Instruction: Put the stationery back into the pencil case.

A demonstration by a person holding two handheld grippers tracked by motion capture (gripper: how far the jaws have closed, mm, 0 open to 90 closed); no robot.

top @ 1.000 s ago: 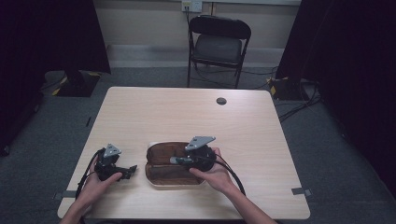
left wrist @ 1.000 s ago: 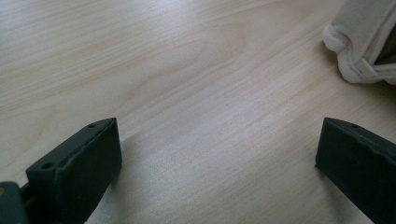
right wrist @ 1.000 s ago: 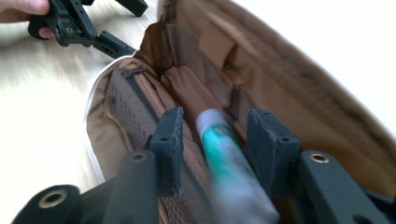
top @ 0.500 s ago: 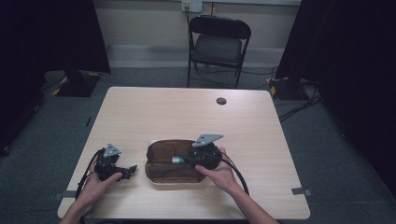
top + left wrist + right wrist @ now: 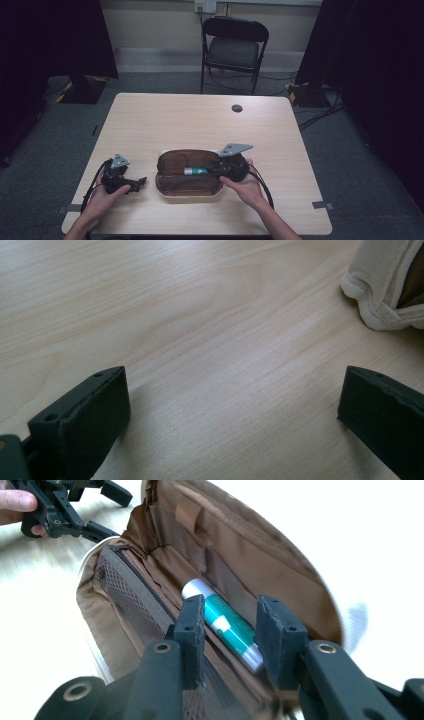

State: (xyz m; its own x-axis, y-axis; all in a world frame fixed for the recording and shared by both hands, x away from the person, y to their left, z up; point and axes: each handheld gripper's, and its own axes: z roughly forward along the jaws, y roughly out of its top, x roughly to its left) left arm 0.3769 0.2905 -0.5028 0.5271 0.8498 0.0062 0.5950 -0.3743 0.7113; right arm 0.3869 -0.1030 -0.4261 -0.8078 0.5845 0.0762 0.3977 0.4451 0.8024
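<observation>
The brown-lined fabric pouch with a cream outer shell (image 5: 187, 189) lies unzipped and spread flat at the lower centre of the high view, on the pale wooden table (image 5: 200, 125). It is laid open presumably so that its contents can be reached from the side.

The teal-and-white cylindrical tube (image 5: 196, 171) rests lengthwise in the pouch's centre fold, toward the right half.

The right gripper (image 5: 212, 170) comes in level from the right. In the right gripper view its jaws have just been closing, and the tube (image 5: 225, 622) stands between them, running diagonally from upper left to lower right. Both pads appear to bear on it, so I judge it grasped, though the contact on the right-hand pad is not plain. The low, level approach suits sliding the tube along the fold.

The left gripper (image 5: 140, 181) sits on the table at lower left, just beside the pouch, spread wide and holding nothing (image 5: 232, 390). The pouch's cream edge (image 5: 380, 295) shows at upper right of its view. It appears parked, ready to steady the pouch.
</observation>
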